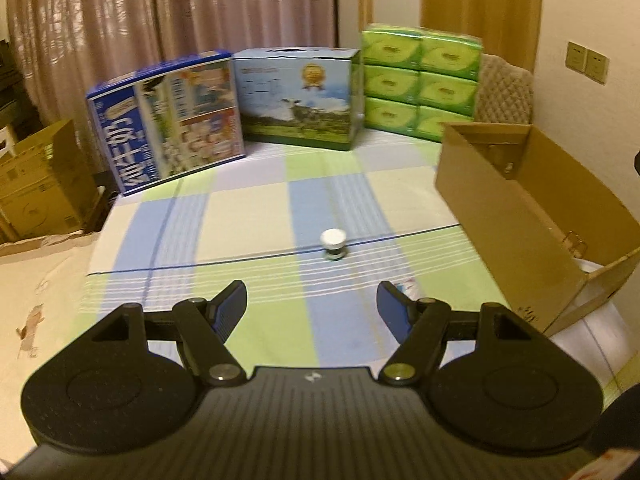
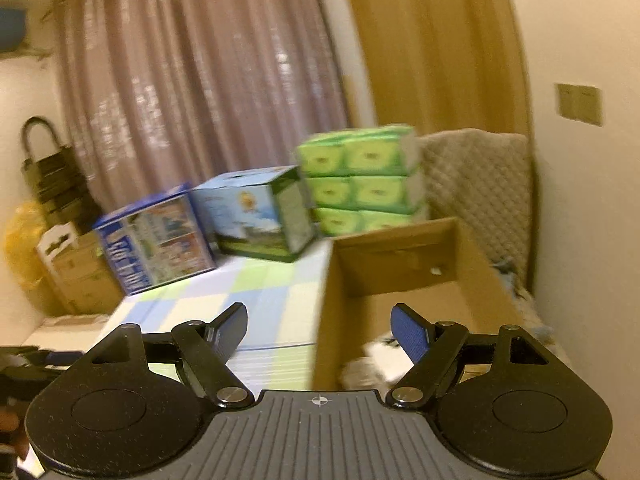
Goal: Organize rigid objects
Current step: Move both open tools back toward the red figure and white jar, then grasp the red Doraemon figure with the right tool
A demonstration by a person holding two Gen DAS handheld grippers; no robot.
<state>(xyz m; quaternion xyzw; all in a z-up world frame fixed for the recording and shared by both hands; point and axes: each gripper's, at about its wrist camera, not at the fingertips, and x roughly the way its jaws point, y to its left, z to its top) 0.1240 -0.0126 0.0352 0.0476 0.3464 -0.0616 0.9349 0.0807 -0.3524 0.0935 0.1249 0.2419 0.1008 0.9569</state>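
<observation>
A small jar with a white cap (image 1: pixel 333 243) stands upright on the checked tablecloth (image 1: pixel 256 216), a little ahead of my left gripper (image 1: pixel 312 296). That gripper is open, with nothing between its blue pads. To the right lies an open cardboard box (image 1: pixel 516 216). In the right wrist view my right gripper (image 2: pixel 320 314) hovers over the near left wall of the same cardboard box (image 2: pixel 404 276). It is open and holds nothing. Blurred white and black items (image 2: pixel 370 362) lie on the box's floor below its right finger.
At the table's far edge stand a blue printed carton (image 1: pixel 168 128), a light blue carton with a cow picture (image 1: pixel 300 100) and a stack of green tissue packs (image 1: pixel 420 80). Brown boxes (image 1: pixel 40 184) sit on the floor at left. A quilted chair back (image 2: pixel 476 188) rises behind the box.
</observation>
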